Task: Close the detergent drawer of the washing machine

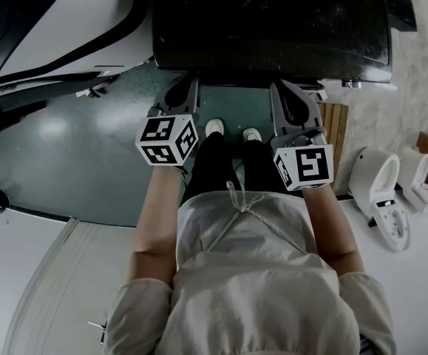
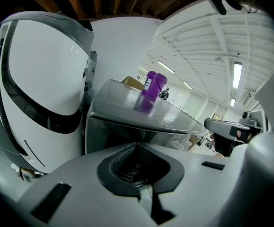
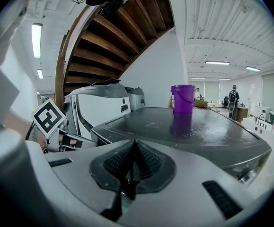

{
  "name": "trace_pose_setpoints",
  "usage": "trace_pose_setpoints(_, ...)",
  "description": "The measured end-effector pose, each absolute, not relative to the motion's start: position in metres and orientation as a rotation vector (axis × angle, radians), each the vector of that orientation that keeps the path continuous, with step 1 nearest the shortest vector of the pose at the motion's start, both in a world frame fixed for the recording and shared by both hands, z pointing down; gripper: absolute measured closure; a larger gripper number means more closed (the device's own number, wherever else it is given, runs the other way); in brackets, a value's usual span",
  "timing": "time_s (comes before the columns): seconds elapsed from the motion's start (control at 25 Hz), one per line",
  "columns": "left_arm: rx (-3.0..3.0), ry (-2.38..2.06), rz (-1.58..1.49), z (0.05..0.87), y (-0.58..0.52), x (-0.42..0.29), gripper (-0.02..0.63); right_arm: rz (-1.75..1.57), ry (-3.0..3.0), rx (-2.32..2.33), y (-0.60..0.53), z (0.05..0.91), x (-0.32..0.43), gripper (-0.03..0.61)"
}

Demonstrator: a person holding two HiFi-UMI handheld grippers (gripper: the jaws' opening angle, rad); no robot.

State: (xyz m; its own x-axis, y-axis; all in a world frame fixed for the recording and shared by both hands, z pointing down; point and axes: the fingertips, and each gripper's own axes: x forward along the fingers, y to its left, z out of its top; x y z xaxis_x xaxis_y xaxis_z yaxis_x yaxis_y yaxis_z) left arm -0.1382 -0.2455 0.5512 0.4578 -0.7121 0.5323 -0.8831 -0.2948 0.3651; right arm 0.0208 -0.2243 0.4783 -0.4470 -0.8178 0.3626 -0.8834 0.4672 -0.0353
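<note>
The washing machine (image 1: 273, 21) stands right in front of me, its dark flat top filling the upper middle of the head view. I cannot make out a detergent drawer in any view. My left gripper (image 1: 177, 95) and right gripper (image 1: 293, 102) hang side by side just short of the machine's front edge, above the person's shoes. Both are shut with nothing between the jaws. The left gripper (image 2: 137, 145) looks at the machine's (image 2: 141, 112) front corner. The right gripper (image 3: 134, 143) looks across the machine's top (image 3: 189, 126), where a purple bucket (image 3: 182, 99) stands.
A large white appliance (image 1: 51, 21) with a black band stands close on the left. Two white toilets (image 1: 380, 187) and a wooden slat panel (image 1: 335, 124) lie on the floor to the right. The underside of a wooden staircase (image 3: 118, 37) hangs overhead. A person (image 3: 233, 98) stands far back.
</note>
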Motion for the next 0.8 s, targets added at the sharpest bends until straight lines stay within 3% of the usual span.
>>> trace_pose_setpoints(0.8,2.25,-1.293,0.388,0.524,-0.248,-0.127,0.595,0.278,-2.456,1.438,-0.228,0.46,0.016,0.572)
